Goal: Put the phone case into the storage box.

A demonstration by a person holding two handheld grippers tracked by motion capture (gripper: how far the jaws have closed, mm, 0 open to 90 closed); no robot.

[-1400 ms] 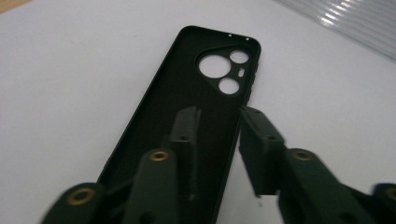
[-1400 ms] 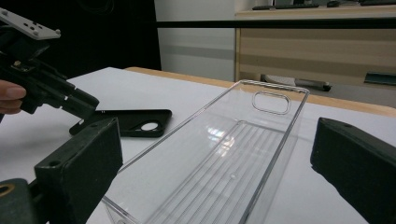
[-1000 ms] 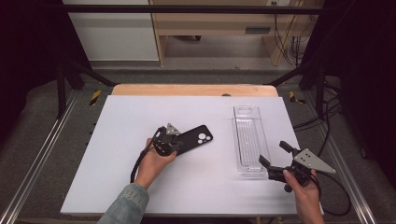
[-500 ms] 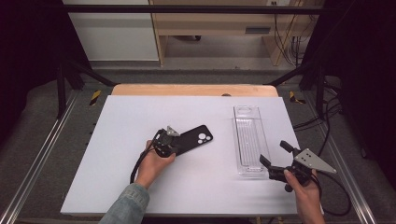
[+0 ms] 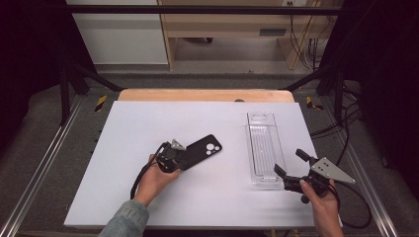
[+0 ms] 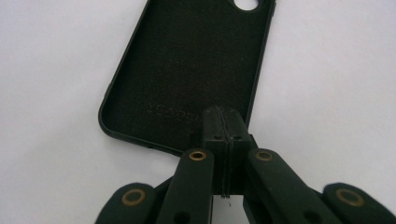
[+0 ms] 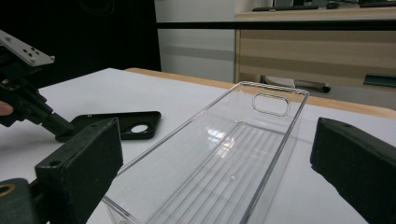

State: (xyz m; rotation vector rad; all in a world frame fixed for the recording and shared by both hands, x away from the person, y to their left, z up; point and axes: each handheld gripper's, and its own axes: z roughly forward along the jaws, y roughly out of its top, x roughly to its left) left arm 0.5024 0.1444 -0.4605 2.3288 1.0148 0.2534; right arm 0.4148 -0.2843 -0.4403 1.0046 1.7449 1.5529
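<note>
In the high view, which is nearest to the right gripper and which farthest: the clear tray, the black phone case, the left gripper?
1. Clear tray, just ahead of the right gripper, at the table's right.
2. Black phone case, mid-table.
3. Left gripper, at the case's left end, slightly farther.

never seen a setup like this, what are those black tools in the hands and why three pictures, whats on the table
A person holds a hand-operated gripper with two black jaws in each hand. One picture comes from a camera fixed above the white table; the other two come from cameras riding on the grippers, looking along their jaws. On the table lie a black phone case, inner side up, and a clear plastic tray. The left gripper has its jaws pressed together at the case's near edge, seemingly pinching it. The right gripper stands wide open at the tray's near end, holding nothing.
</note>
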